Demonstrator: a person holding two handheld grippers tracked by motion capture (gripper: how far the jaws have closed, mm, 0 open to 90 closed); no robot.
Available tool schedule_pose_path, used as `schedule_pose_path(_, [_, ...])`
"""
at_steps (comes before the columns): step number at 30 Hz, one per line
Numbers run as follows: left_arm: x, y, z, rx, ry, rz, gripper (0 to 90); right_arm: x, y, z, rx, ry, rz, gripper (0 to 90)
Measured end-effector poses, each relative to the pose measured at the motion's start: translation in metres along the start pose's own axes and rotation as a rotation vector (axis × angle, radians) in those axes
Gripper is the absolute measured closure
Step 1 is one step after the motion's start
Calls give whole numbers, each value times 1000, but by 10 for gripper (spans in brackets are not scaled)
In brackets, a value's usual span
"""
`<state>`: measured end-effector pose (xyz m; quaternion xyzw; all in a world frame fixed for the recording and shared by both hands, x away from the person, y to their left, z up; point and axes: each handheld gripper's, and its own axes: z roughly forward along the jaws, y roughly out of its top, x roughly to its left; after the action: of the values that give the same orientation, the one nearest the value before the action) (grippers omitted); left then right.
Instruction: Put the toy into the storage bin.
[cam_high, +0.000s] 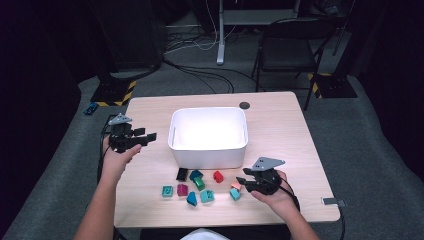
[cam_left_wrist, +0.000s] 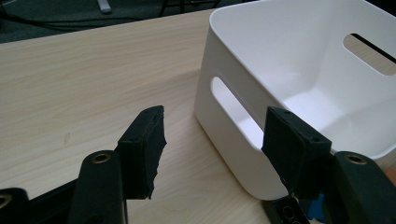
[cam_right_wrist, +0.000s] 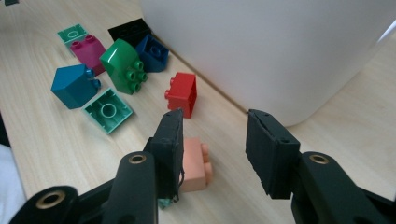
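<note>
My white bin (cam_high: 208, 137) sits bare inside, left tongs (cam_high: 142, 136) apart beside it, right tongs (cam_right_wrist: 212, 140) apart, low over the peach brick (cam_right_wrist: 195, 163).

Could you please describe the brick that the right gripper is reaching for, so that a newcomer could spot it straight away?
Start at the white bin in the middle of the table; a cluster of toy bricks lies in front of it. At the cluster's right end, beside the right gripper, lies the salmon-pink brick. It is the one pale pink piece; its neighbours are red and teal.
</note>
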<state>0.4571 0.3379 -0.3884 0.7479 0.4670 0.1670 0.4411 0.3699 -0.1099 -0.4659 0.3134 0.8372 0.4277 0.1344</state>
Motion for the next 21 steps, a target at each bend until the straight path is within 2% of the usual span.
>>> schedule_pose_path(3, [0, 0, 1, 11, -2, 6, 387, 0, -3, 3, 9, 11, 19, 575])
schedule_pose_path(8, [3, 1, 2, 2, -2, -5, 386, 1, -10, 10, 31, 35, 12, 579])
schedule_pose_path(9, [3, 1, 2, 5, -3, -19, 386, 2, -12, 11, 38, 40, 14, 579])
schedule_pose_path(11, [5, 2, 1, 3, -1, -8, 386, 3, -14, 14, 45, 44, 11, 579])
schedule_pose_path(12, [5, 2, 1, 1, 1, -26, 386, 3, -15, 15, 50, 48, 16, 579])
schedule_pose_path(13, [6, 2, 0, 3, 0, -25, 386, 4, -16, 16, 53, 52, 19, 579])
schedule_pose_path(21, [8, 3, -6, -24, 15, -42, 386, 3, -18, 27, 81, 59, 5, 592])
